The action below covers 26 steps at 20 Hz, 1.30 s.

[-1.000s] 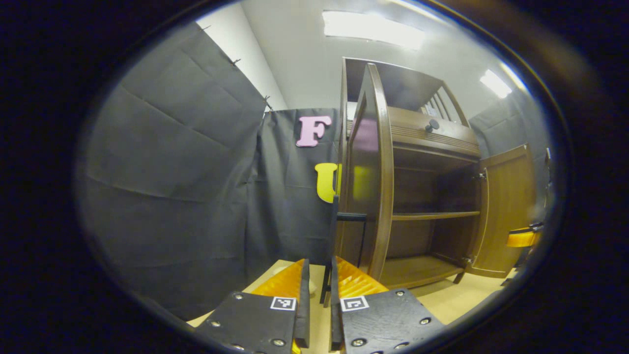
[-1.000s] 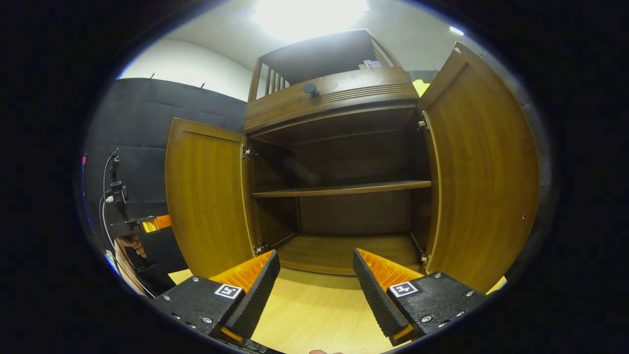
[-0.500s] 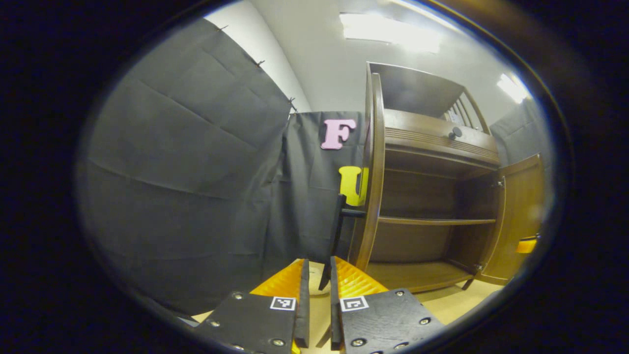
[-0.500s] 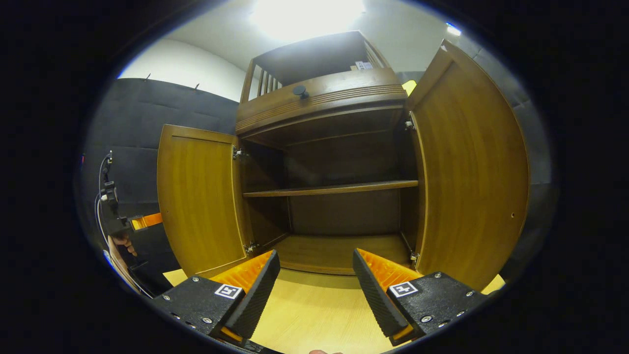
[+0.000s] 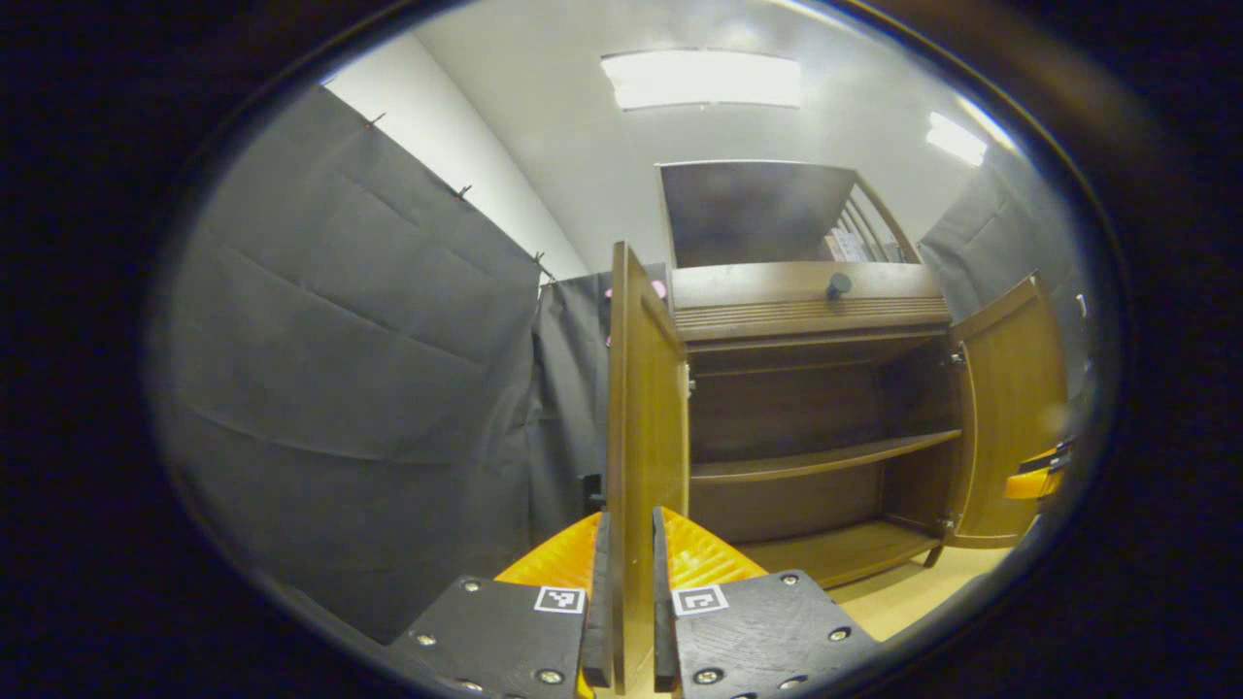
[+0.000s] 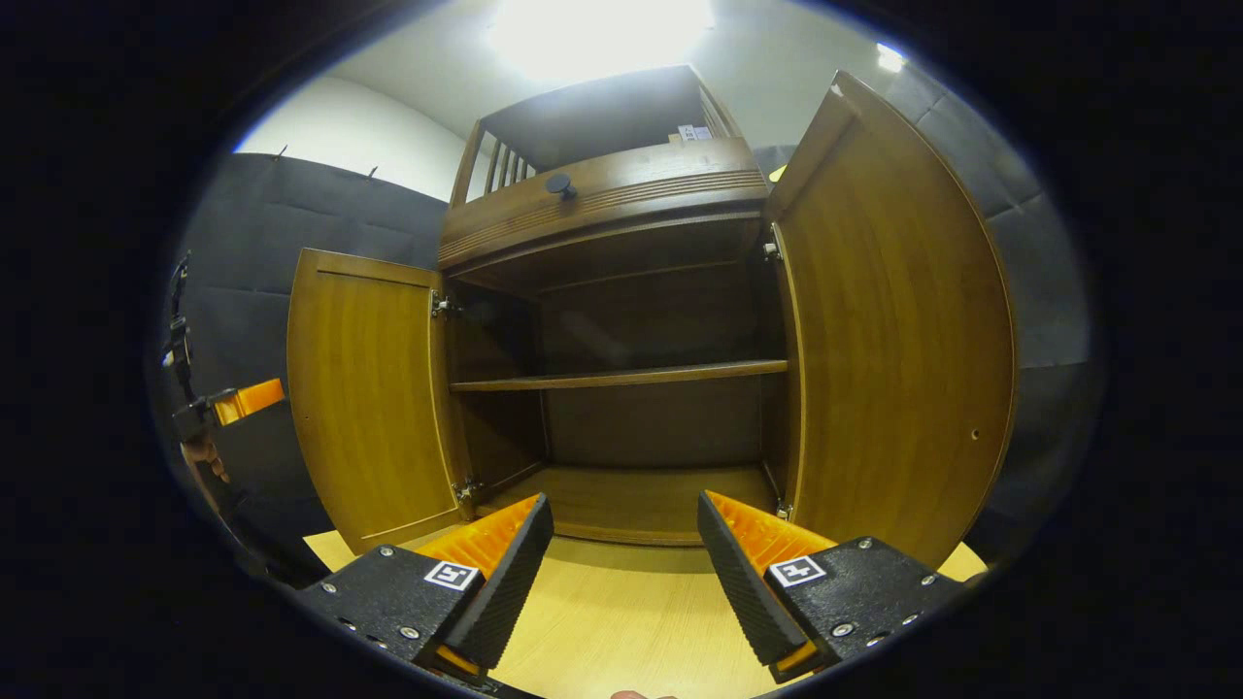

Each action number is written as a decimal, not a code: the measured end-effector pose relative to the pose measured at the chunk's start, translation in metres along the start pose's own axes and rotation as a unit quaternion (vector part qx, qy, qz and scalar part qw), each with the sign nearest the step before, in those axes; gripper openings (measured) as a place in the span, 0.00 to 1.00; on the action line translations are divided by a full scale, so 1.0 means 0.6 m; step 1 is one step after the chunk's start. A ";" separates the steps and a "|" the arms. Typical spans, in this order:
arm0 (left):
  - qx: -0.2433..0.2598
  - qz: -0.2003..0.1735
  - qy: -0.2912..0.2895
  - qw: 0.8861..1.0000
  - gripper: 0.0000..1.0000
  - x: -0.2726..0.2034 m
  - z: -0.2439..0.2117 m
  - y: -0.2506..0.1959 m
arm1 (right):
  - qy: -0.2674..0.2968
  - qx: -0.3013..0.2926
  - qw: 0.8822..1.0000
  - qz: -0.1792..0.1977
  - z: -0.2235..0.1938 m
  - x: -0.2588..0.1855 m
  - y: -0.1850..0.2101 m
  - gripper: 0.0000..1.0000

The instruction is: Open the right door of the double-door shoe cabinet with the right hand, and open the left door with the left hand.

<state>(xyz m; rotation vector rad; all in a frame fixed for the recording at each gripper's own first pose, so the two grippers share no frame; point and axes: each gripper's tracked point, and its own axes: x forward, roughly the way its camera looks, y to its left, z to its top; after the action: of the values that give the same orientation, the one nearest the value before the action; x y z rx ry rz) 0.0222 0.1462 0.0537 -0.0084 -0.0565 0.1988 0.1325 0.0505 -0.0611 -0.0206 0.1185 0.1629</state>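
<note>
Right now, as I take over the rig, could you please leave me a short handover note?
Left gripper: jaws nearly closed, with the free edge of the left door lined up in their narrow gap. I cannot tell whether they pinch it.
Right gripper: jaws open, holding nothing, facing the inside of the shoe cabinet.
Doors: the left door and the right door both stand swung wide.
Done: both doors are open.
Left: probably only to clear the left gripper from the door edge and draw back.
</note>
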 end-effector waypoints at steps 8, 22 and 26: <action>-0.028 -0.055 -0.004 0.998 0.54 0.027 -0.050 -0.014 | -0.009 -0.004 1.000 0.006 0.021 -0.009 -0.018 0.93; -0.043 -0.077 0.015 0.996 0.99 0.083 -0.104 -0.126 | -0.010 -0.005 1.000 0.015 -0.014 0.014 -0.054 0.93; -0.047 -0.084 0.009 0.995 0.95 0.086 -0.102 -0.138 | -0.007 -0.010 1.000 0.027 -0.022 0.024 -0.048 0.93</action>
<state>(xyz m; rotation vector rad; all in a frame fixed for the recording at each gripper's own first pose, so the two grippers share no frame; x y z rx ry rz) 0.0923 0.0748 -0.0036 -0.0999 -0.0479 0.0271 0.1500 0.0243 -0.0758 -0.0365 0.1034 0.2186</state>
